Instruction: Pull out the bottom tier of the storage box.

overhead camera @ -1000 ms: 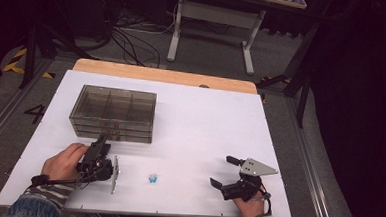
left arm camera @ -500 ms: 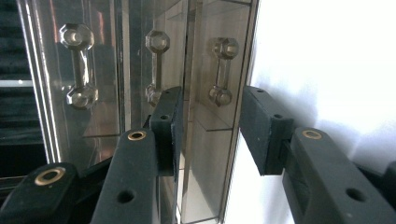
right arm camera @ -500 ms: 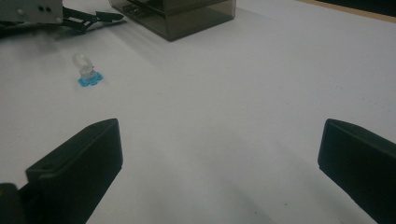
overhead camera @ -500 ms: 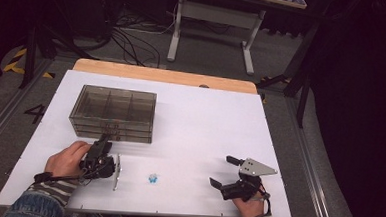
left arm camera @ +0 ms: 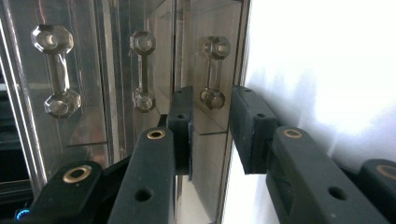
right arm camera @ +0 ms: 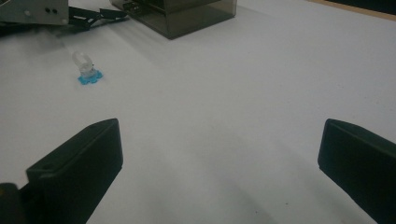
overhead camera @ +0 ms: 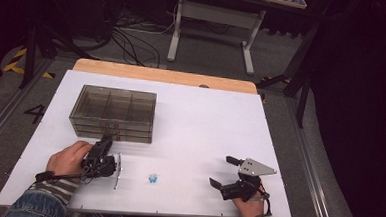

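A smoky clear drawer box (overhead camera: 113, 112) stands at the table's left, three drawers stacked, each with a clear knobbed handle. My left gripper (overhead camera: 106, 141) lies on its side against the box front. In the left gripper view its jaws (left arm camera: 211, 93) flank one end of the handle (left arm camera: 215, 46) of the drawer nearest the table top. They have just been closing and the pads (left arm camera: 183, 107) stand a little off the handle. My right gripper (overhead camera: 222, 171) rests open at the front right with nothing between its jaws (right arm camera: 219, 135). A small blue-and-clear piece (overhead camera: 152, 178) lies between the two hands.
The white table top (overhead camera: 205, 119) has a wooden strip along its far edge. Beyond it stand a desk frame and loose cables on the floor. The small piece (right arm camera: 86, 70) sits left of the right gripper's line, with the box (right arm camera: 187, 14) farther off.
My left gripper has edged forward up to the box front. The right gripper has stayed where it was.
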`<state>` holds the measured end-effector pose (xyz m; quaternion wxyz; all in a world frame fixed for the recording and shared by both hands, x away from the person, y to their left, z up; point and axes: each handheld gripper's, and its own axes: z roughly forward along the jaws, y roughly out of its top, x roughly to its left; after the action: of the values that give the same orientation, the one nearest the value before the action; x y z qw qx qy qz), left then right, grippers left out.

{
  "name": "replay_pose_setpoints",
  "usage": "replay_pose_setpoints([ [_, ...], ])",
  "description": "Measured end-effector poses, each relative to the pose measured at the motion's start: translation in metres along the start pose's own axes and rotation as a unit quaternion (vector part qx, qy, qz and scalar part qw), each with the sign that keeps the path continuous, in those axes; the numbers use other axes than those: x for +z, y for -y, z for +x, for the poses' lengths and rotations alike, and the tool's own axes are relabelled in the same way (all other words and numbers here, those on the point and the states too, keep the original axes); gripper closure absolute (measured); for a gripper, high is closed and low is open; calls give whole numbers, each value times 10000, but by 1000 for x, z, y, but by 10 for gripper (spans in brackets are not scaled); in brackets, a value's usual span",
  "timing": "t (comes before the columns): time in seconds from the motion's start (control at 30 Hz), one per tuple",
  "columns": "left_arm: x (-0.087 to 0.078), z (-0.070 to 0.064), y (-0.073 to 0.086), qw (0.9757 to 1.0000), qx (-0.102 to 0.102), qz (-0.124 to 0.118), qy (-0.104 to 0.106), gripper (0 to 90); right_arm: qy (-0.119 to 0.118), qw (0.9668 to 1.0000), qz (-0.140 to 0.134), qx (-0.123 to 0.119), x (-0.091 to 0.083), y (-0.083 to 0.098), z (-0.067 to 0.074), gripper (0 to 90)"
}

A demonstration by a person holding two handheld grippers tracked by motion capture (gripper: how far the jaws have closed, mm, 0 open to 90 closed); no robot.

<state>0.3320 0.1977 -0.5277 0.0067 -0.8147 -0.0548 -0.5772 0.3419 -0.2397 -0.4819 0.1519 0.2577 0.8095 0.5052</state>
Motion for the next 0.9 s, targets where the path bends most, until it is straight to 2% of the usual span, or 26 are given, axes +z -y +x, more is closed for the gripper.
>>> replay_pose_setpoints([
  [0.47,3,-1,0,10000,17,-41,-26,773,-8,10000,19,-2,0,0,0,6],
  [0.9,3,0,0,10000,41,-51,-38,782,-14,10000,27,-5,0,0,0,6],
])
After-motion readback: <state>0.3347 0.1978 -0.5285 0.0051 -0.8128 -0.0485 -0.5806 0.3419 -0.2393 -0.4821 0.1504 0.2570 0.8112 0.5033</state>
